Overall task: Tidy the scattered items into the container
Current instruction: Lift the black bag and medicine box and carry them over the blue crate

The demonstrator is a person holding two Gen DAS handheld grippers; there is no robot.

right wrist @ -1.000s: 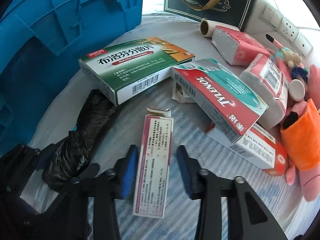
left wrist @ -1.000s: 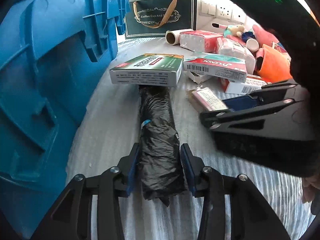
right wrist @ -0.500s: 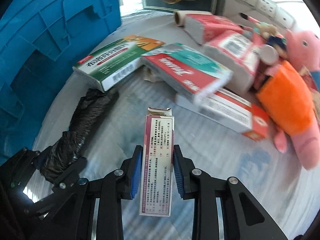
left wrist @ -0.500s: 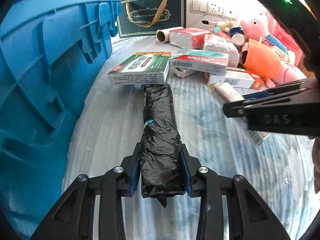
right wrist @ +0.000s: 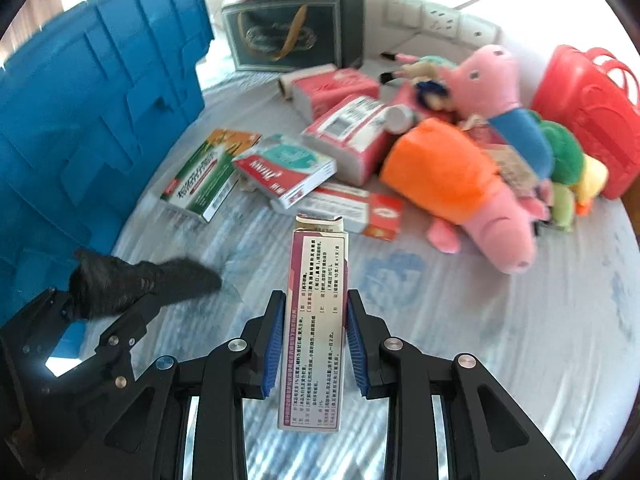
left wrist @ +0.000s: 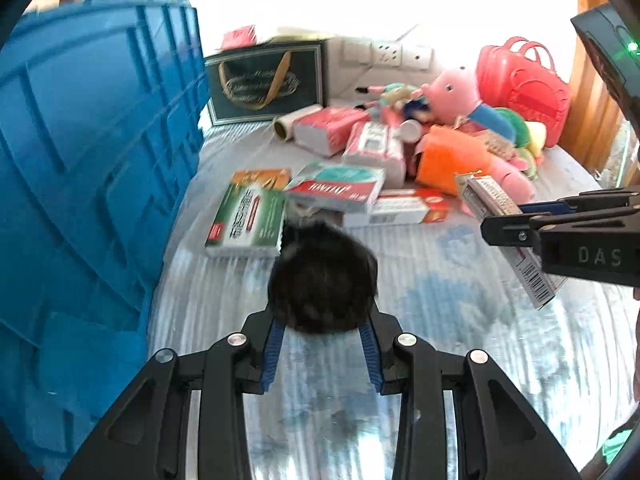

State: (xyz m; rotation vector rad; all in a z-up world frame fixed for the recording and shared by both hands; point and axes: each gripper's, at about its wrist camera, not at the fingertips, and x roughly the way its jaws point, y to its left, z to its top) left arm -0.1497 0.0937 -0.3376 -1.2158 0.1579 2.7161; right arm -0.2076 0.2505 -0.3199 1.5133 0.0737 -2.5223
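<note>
Two tongs [left wrist: 322, 344] [right wrist: 314, 340], crinkly black roll [left wrist: 322, 280], flat carton [right wrist: 316, 320]

A home bedroom is showing: a quilted bedsheet [right wrist: 460, 320] is lying under plush toys [right wrist: 492, 184], medicine boxes [right wrist: 288, 168] and a gift bag [right wrist: 292, 36], with wall sockets [left wrist: 386, 53] behind.

Moulded, ribbed blue plastic with a soft sheen on the crate [left wrist: 92, 184]. Thin, crinkled black plastic film on the bag roll [left wrist: 322, 280], matt in the blur. Printed, smooth card on the slim pink carton [right wrist: 316, 320] and the green medicine box [right wrist: 204, 180], lightly glossy. Fuzzy pink plush on the pig toy [right wrist: 492, 76]. Woven, ribbed pale cloth over the tabletop [right wrist: 460, 340]. Shiny red plastic on the basket [left wrist: 524, 88]. Matt black plastic with ridged blue rubbery pads [right wrist: 272, 344] on the gripper.
</note>
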